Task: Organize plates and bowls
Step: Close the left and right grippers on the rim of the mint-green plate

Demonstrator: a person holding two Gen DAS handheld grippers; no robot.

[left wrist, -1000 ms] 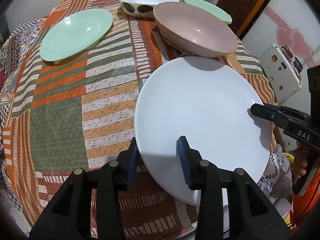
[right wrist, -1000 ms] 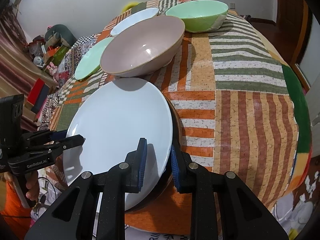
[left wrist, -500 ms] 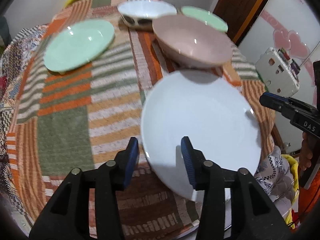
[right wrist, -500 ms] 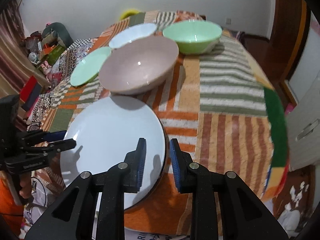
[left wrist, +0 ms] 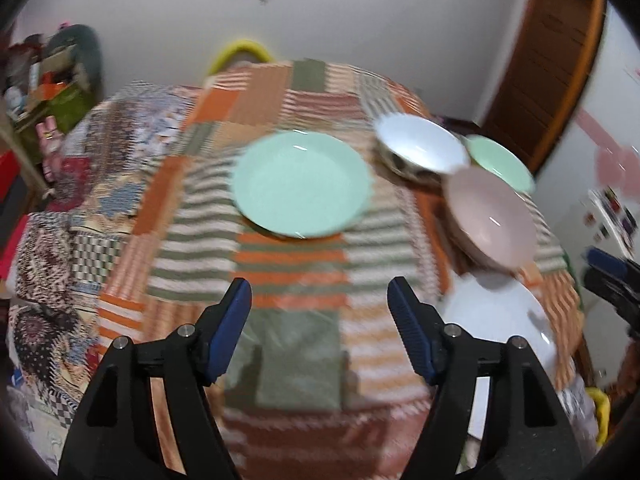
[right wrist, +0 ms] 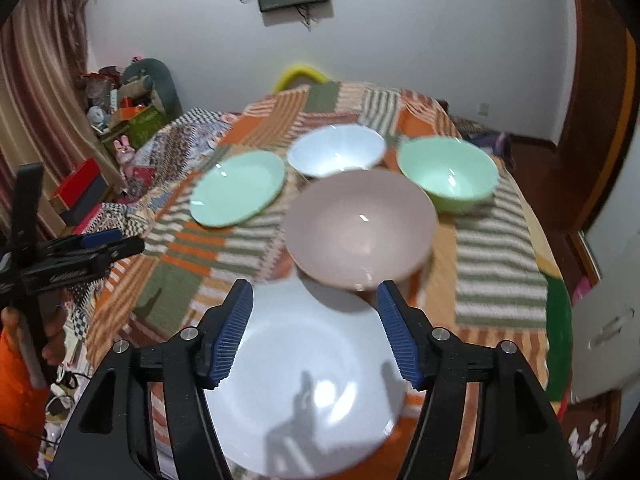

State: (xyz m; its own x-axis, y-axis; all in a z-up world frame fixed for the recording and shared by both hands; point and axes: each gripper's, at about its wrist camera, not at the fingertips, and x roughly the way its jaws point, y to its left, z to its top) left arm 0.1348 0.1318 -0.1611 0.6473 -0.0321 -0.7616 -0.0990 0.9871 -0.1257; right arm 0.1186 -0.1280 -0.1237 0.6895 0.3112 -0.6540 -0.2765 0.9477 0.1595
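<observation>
Hovering tilted down above the bench (right wrist: 500, 240), both grippers have just been opening and grasp nothing: right gripper (right wrist: 316, 320) over the white plate (right wrist: 304, 380) at the near edge, left gripper (left wrist: 320, 312) over bare cloth.

A large white plate (right wrist: 308, 392) lay flat at the lower centre of the right wrist view, at the near edge of the table. Just above it, a pink-beige bowl (right wrist: 360, 228) stood upright, its rim overlapping the plate's far edge in the picture. A white bowl (right wrist: 336, 152) was seen above that, with a mint-green plate (right wrist: 238, 188) to the left and a green bowl (right wrist: 448, 174) to the right, all upright and empty.
</observation>
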